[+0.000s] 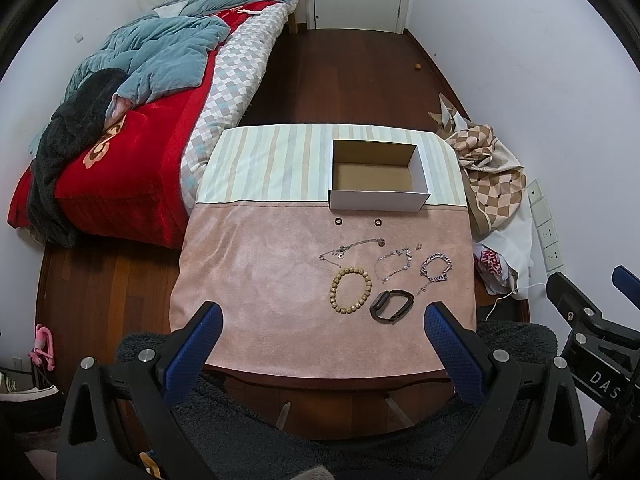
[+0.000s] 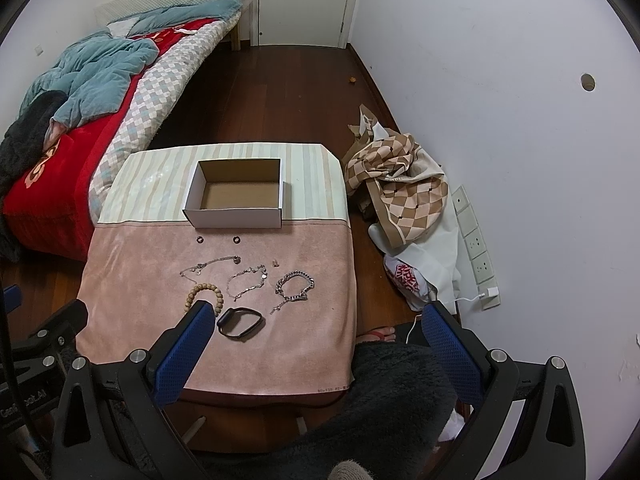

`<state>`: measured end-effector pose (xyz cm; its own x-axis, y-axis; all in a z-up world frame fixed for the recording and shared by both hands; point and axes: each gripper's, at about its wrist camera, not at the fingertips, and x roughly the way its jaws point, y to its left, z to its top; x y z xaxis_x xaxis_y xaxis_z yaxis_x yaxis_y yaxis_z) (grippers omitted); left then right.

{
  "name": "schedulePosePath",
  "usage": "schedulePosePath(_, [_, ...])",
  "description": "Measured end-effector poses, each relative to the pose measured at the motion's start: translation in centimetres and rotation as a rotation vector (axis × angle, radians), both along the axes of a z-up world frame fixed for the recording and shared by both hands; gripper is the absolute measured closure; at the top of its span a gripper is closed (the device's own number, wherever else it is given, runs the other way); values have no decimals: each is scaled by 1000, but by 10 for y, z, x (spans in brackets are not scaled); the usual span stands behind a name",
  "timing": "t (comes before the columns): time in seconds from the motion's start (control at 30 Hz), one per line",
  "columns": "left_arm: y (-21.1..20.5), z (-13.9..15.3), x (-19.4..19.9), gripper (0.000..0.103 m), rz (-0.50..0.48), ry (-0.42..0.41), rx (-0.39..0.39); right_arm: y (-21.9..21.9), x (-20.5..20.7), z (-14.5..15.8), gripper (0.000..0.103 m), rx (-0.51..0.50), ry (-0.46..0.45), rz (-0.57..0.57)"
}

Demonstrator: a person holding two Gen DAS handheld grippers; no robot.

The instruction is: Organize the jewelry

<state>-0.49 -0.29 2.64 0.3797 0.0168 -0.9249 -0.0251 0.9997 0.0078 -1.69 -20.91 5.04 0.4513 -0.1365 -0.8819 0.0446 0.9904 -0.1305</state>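
Box: open white cardboard box [image 1: 378,176] sits empty on the striped far part of the table cloth [image 1: 260,160].
Rings: two small dark rings [image 1: 339,222] lie just in front of the box on the pink mat [image 1: 256,272].
Chains: a thin necklace [image 1: 352,249], a fine chain [image 1: 394,262] and a chunky silver bracelet [image 1: 436,268] lie nearer than the rings, well apart from the box.
Beads: wooden bead bracelet [image 1: 351,289] lies nearest, beside a black band [image 1: 391,306].
Left gripper [image 1: 324,348]: jaws spread wide, holding nothing, at the mat's edge farthest from the box.
Right gripper [image 2: 316,350]: jaws spread wide, holding nothing, on the same side.
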Motion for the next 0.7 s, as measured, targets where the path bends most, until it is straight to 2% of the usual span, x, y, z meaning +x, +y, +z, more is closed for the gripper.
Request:
schedulePosePath(0.1, [0, -1, 1, 0, 1, -9, -1, 0, -2, 1, 0, 5, -12, -5])
schedulePosePath(0.17, [3, -4, 4, 0, 9, -43, -6, -2, -2, 0, 0, 12, -19, -14])
schedulePosePath(0.33, [14, -31, 27, 0, 47, -110, 55, -8, 6, -19, 0, 31, -35, -43])
schedulePosePath(0.47, [21, -78, 45, 0, 56, -70, 114, -8, 24, -74, 0, 56, 26, -64])
schedulePosePath(0.6, [23, -133, 56, 0, 48, 3, 172, -8, 40, -148, 1, 86, 149, -109])
schedulePosePath(0.7, [27, -171, 61, 0, 55, 62, 194, -7, 47, -204, 7, 150, 240, -143])
